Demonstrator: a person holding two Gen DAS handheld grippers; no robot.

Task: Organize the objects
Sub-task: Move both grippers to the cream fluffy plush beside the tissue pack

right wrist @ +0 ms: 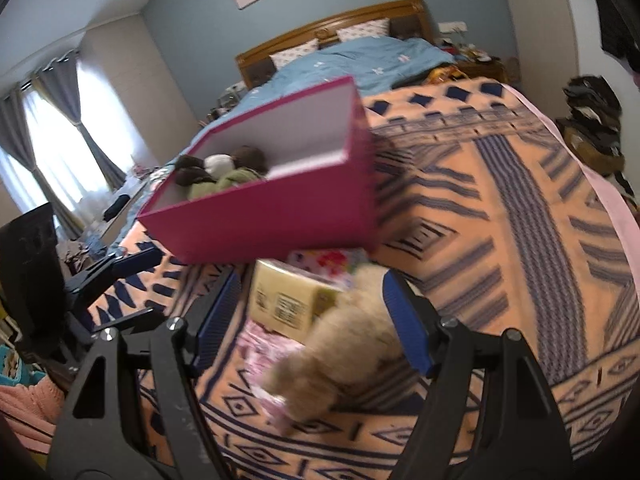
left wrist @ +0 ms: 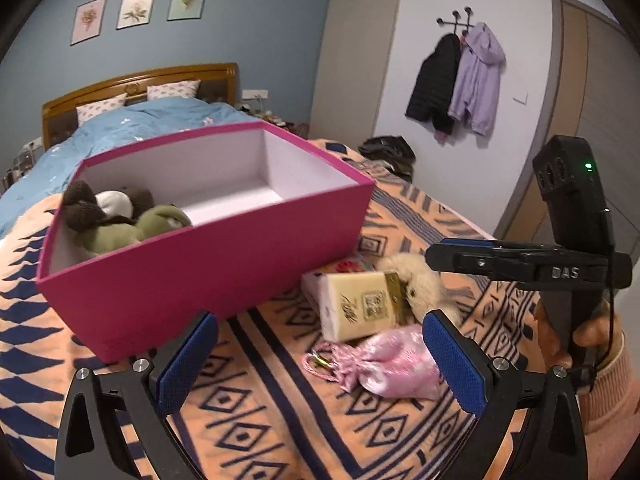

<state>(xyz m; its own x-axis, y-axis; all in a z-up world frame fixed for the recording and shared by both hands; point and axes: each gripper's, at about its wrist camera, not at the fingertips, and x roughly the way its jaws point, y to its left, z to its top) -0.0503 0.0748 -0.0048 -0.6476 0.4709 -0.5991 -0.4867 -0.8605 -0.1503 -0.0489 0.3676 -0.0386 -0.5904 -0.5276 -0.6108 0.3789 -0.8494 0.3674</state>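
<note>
A pink box (left wrist: 208, 256) is being filled at the left. Near its right, a satin pouch (left wrist: 384, 364), carton (left wrist: 360, 304) and soft, light plush toy (right wrist: 344, 344) are being approached by the left tool (left wrist: 320, 364), wide open and empty, and the right tool (right wrist: 308, 320), parted and empty; the toy's middle is judged best gripped.

Wooden bed (left wrist: 140, 92), hung coats (left wrist: 456, 80), framed prints (left wrist: 138, 6)

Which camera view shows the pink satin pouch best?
The left wrist view: the pink satin pouch lies sharp and almost whole, drawstring visible. In the right wrist view it is blurred and mostly hidden behind the beige plush toy.
</note>
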